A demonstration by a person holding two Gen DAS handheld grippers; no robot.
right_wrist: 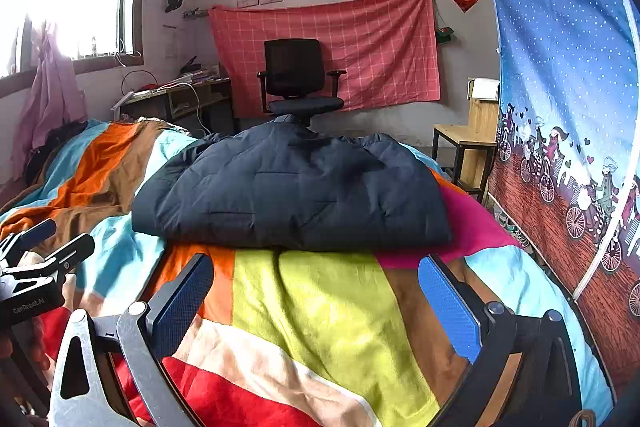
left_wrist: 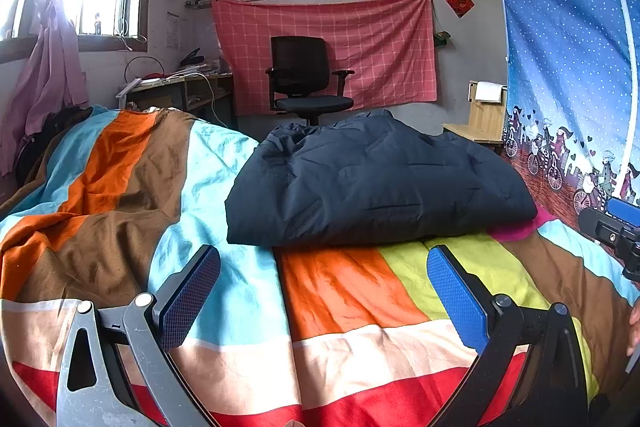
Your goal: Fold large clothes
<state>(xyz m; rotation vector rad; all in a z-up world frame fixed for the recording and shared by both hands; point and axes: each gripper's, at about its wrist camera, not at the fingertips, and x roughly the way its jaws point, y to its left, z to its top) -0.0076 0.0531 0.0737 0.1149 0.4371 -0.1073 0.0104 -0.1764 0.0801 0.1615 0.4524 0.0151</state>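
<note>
A dark navy padded jacket (left_wrist: 372, 183) lies folded in a compact bundle on the striped multicolour bedspread (left_wrist: 340, 307); it also shows in the right wrist view (right_wrist: 292, 195). My left gripper (left_wrist: 324, 291) is open and empty, held above the bedspread a little in front of the jacket's near edge. My right gripper (right_wrist: 316, 295) is open and empty, also in front of the jacket and apart from it. The right gripper shows at the right edge of the left wrist view (left_wrist: 616, 227), and the left gripper at the left edge of the right wrist view (right_wrist: 36, 267).
A blue patterned curtain (left_wrist: 576, 67) hangs along the bed's right side. Beyond the bed stand a black office chair (left_wrist: 308, 79), a cluttered desk (left_wrist: 180, 87) under the window, and a wooden stool (right_wrist: 468, 143). A red checked cloth (left_wrist: 332, 47) hangs on the wall.
</note>
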